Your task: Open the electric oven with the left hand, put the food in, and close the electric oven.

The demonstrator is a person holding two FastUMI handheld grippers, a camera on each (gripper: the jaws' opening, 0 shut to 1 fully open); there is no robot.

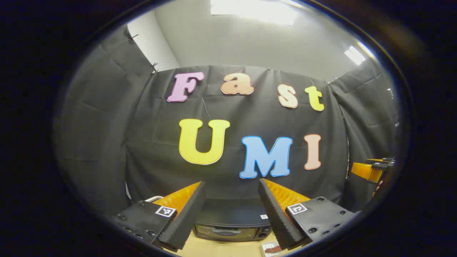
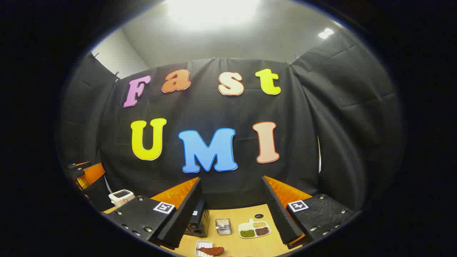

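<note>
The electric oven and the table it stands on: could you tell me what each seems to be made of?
The electric oven looks like dark painted metal with a glossy glass door, judging by the sheen across its front, though the casing could be plastic. The table seems to be pale wood or laminate: smooth, matte, evenly tan.

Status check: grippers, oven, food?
Left gripper and right gripper: jaws open, empty. Oven ahead of left, door closed. Food on table, untouched. Nothing blocking.

we find no readable text; the small white label on the electric oven [image 1: 228, 223] is too tiny for us.
</note>
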